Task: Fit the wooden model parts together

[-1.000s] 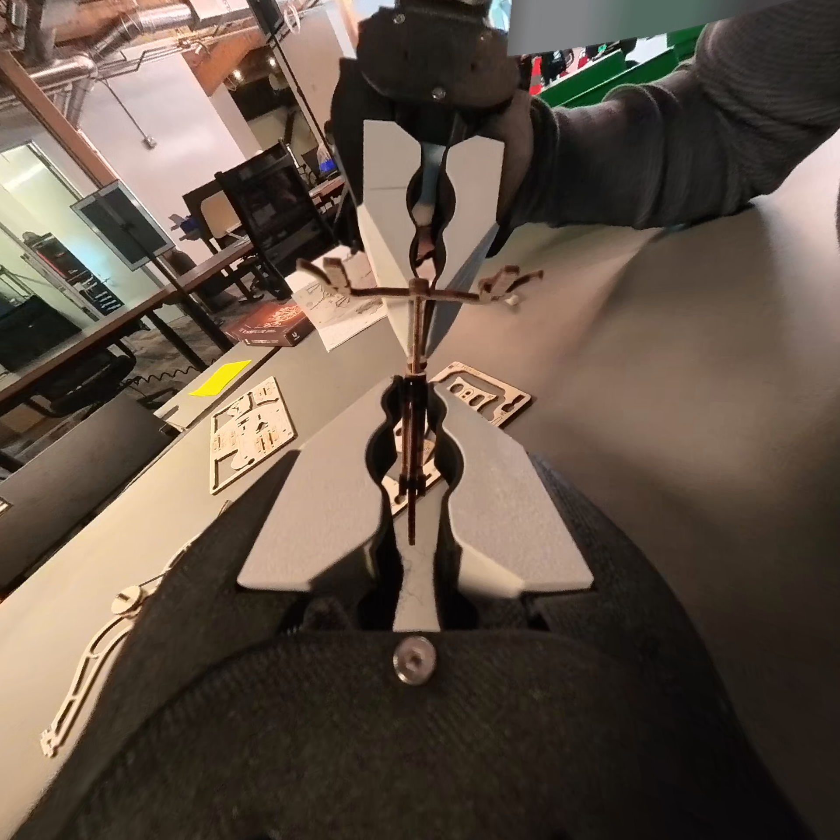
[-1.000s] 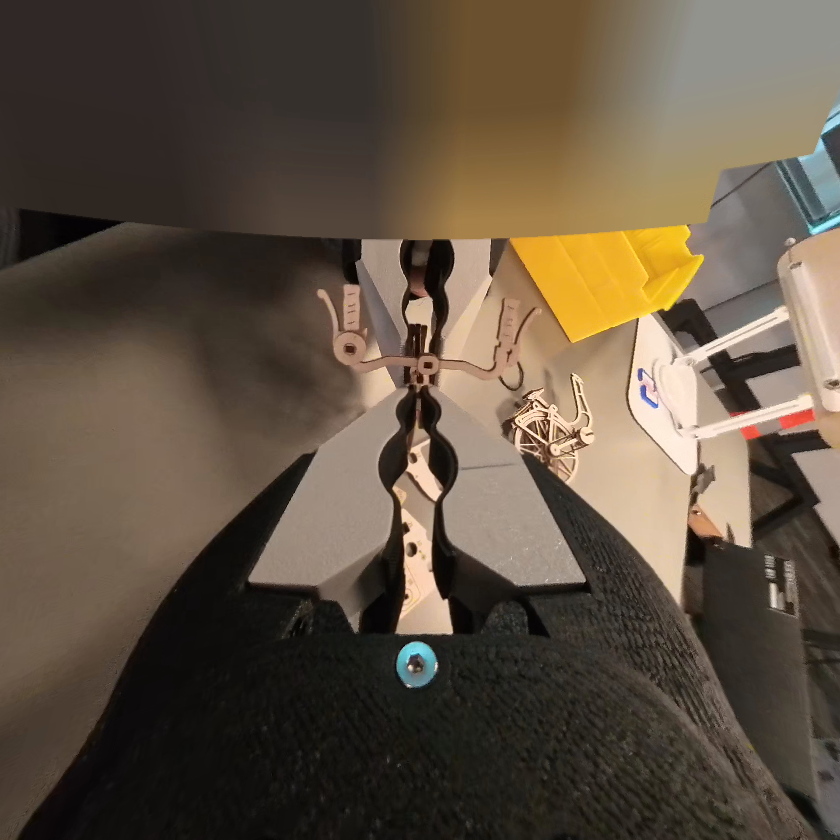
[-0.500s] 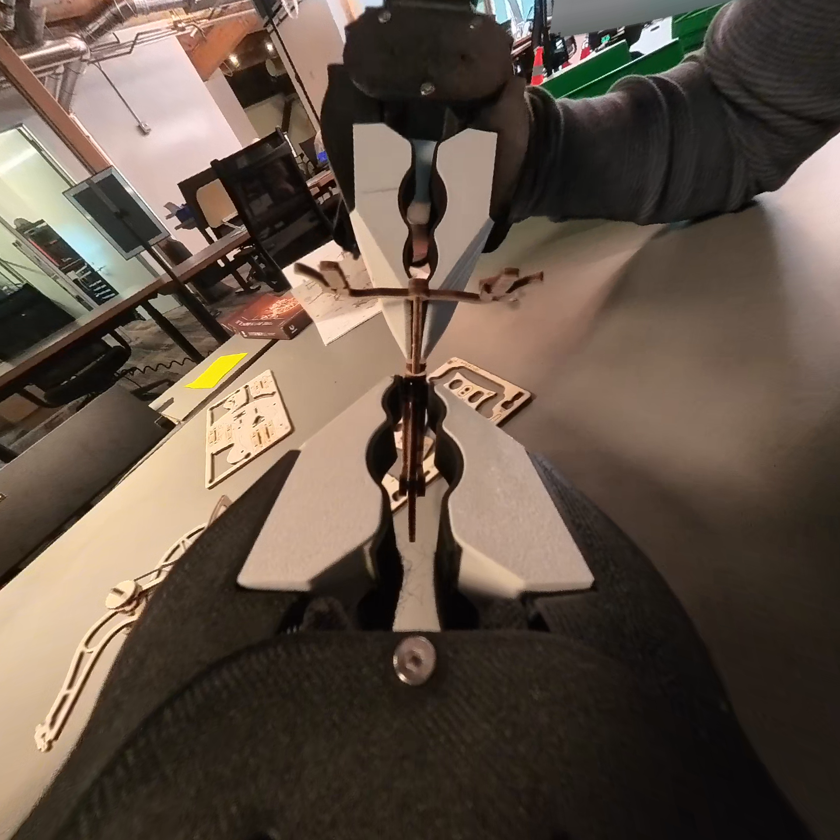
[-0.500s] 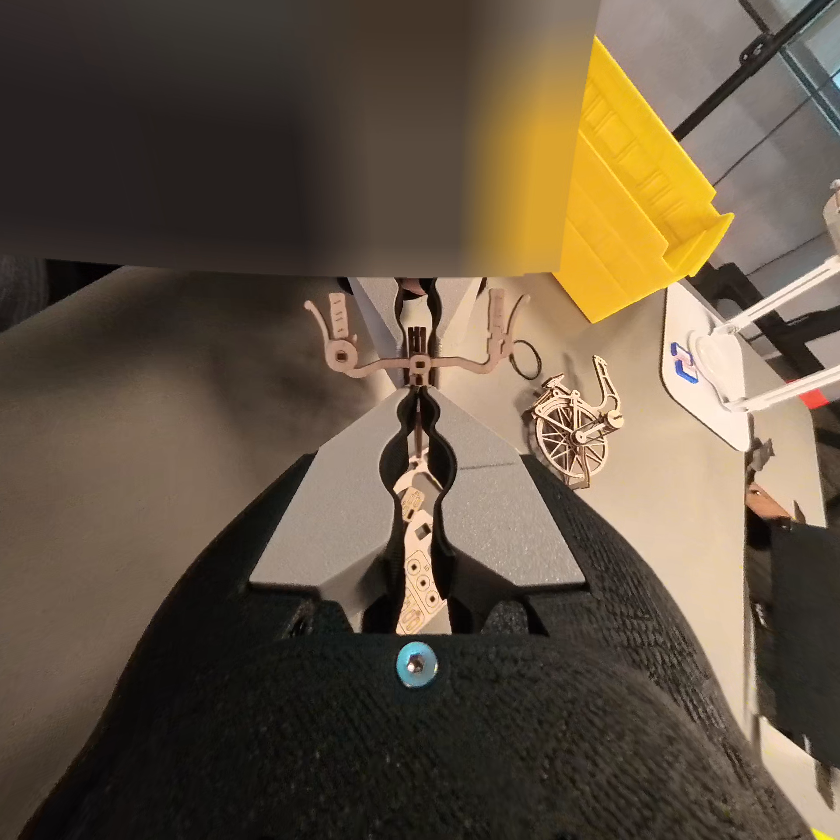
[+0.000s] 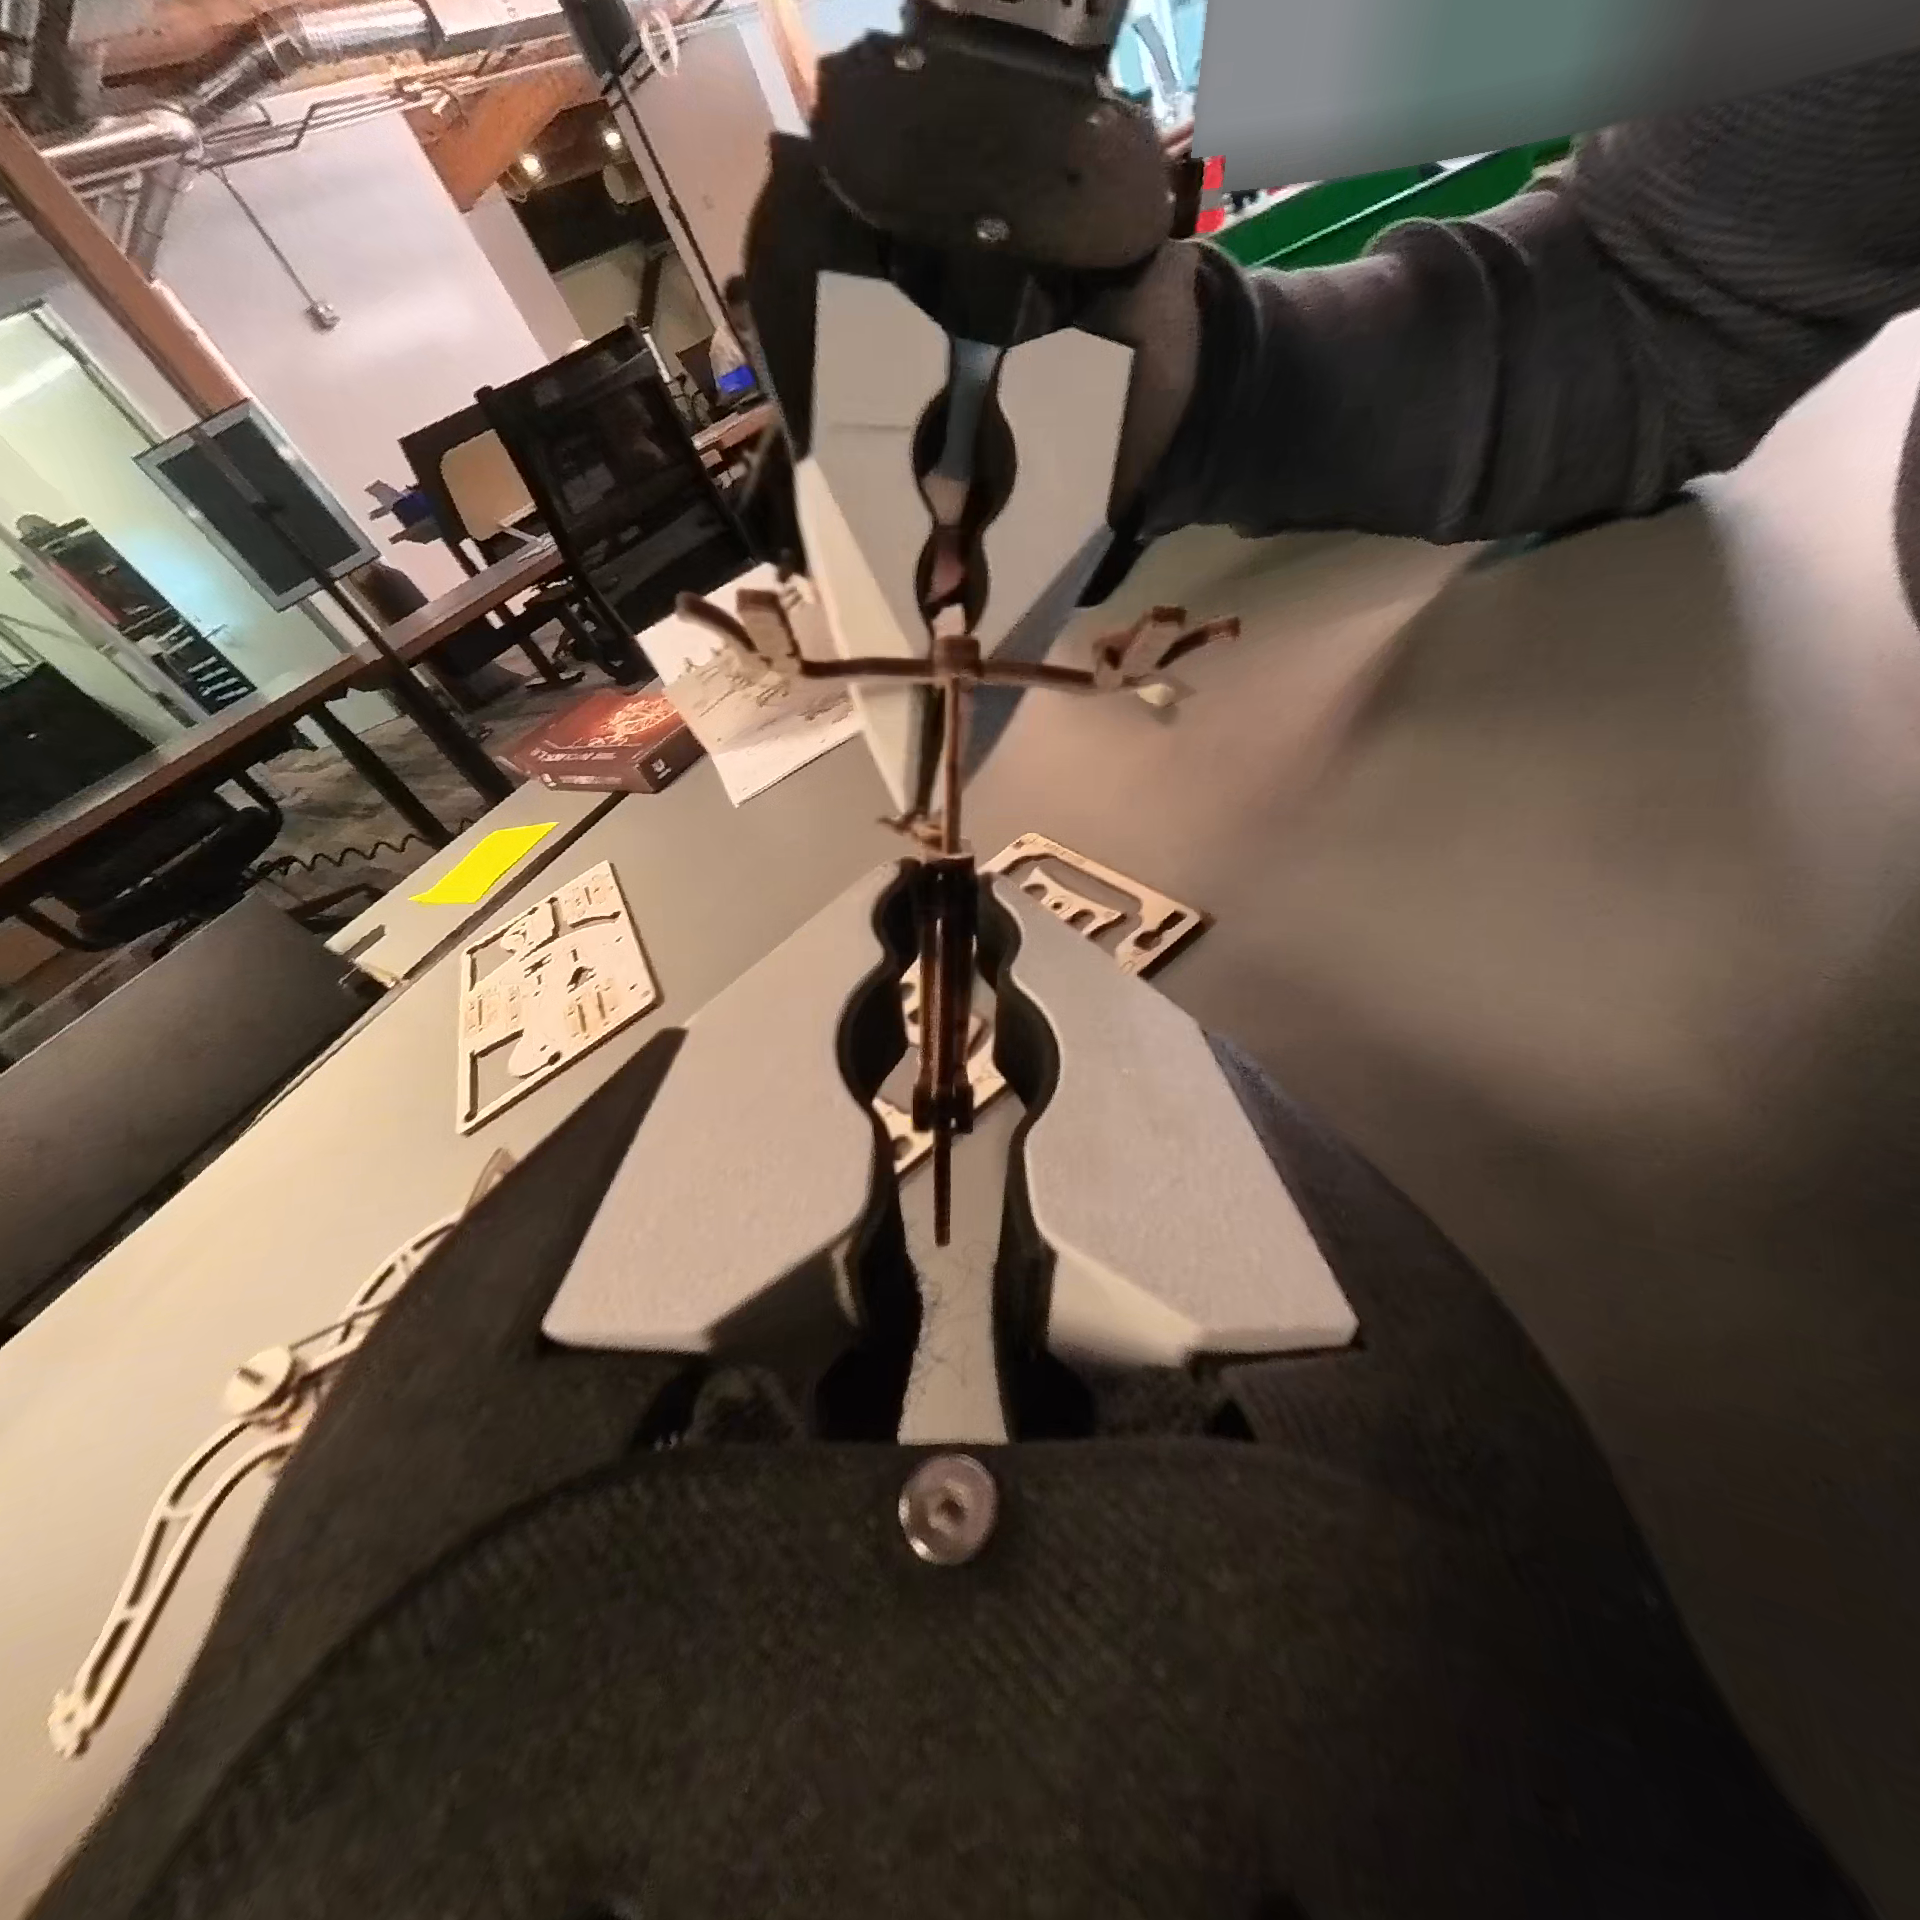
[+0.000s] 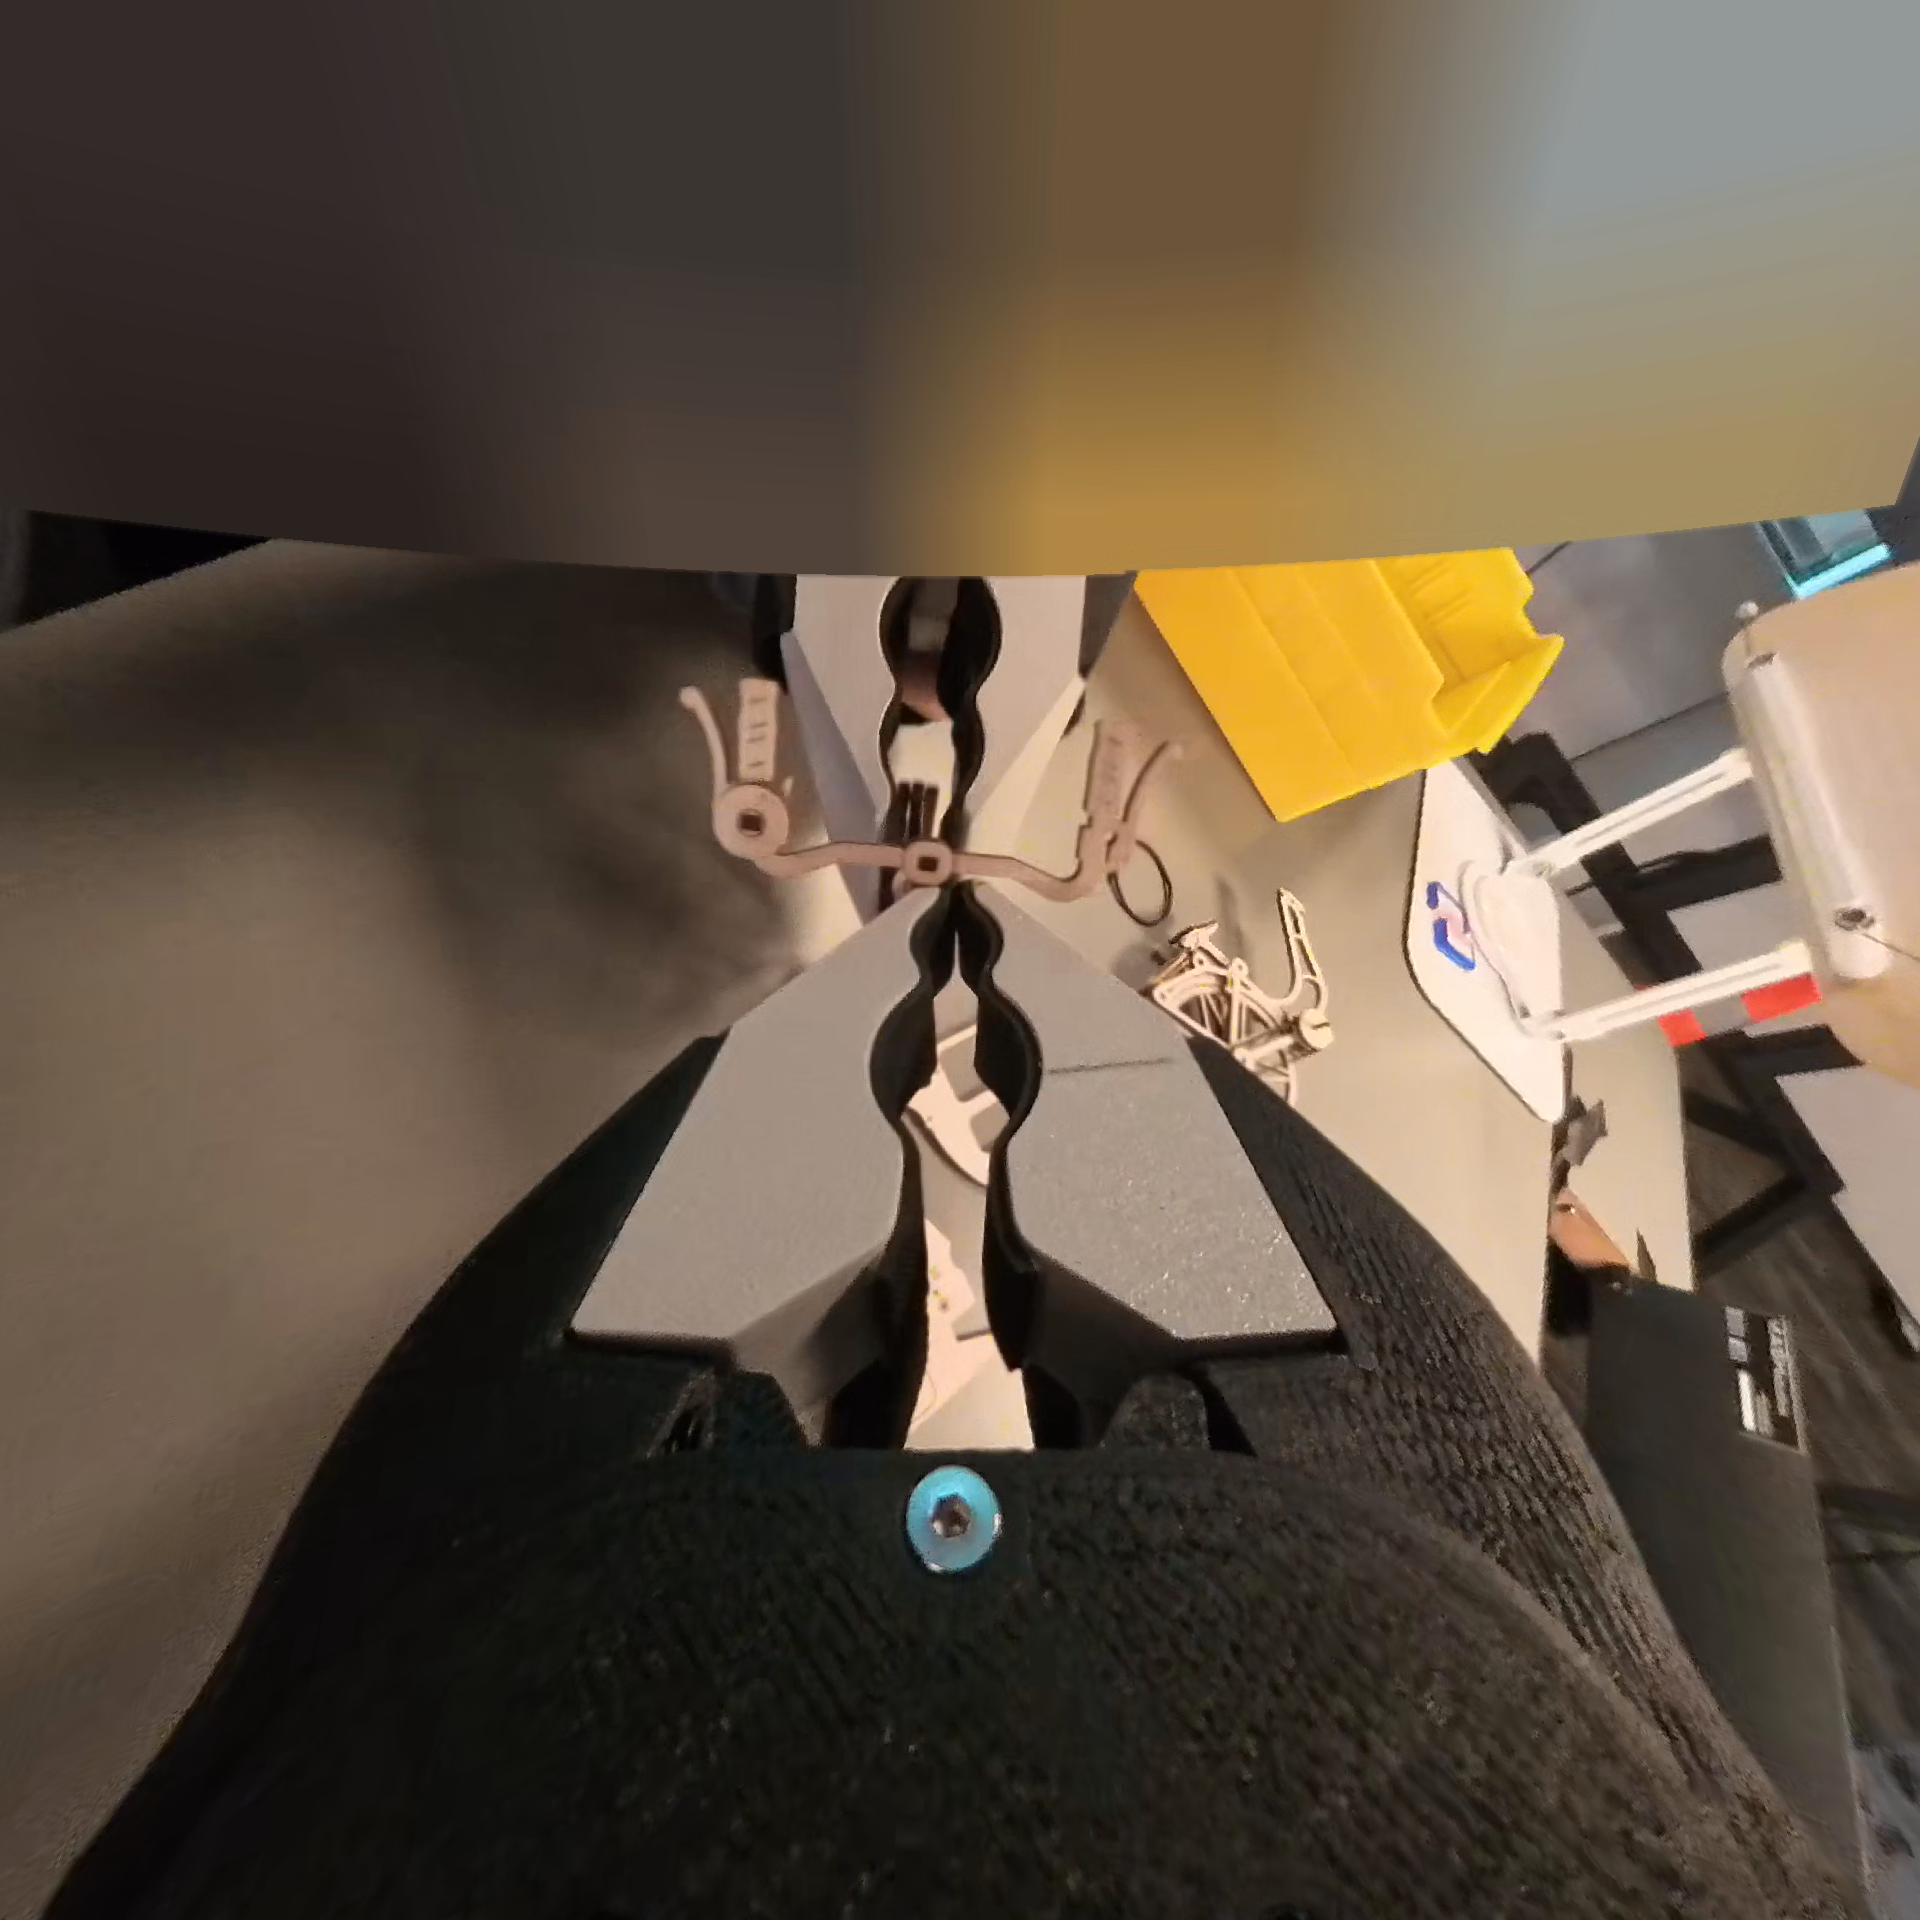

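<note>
A: Report the state of the left tongs (image 5: 940,883).

B: Closed on the fork piece (image 5: 940,1039), a thin dark wooden strip held edge-on between the jaws, above the desk (image 5: 1558,935). Its upper stem rises clear of the tips and meets the handlebar piece (image 5: 961,665).

A: And the right tongs (image 6: 951,914)?

B: Closed as well. Their tips pinch at the square hub in the centre of the handlebar piece (image 6: 925,862). The bar runs crosswise, with a brake-lever end on each side. The two tongs face each other, tip to tip, with the joined parts between them.

A: Position of the remaining parts?

B: On the desk, in the left wrist view: two cut-out wooden sheets, one to the left (image 5: 551,987) and one just beyond the left tongs (image 5: 1101,914), and a pale curved frame piece (image 5: 197,1486) at lower left. In the right wrist view: an assembled wooden bicycle (image 6: 1247,987) lying to the right, a black ring (image 6: 1143,883) near it, and a yellow bin (image 6: 1340,675) farther back.
</note>
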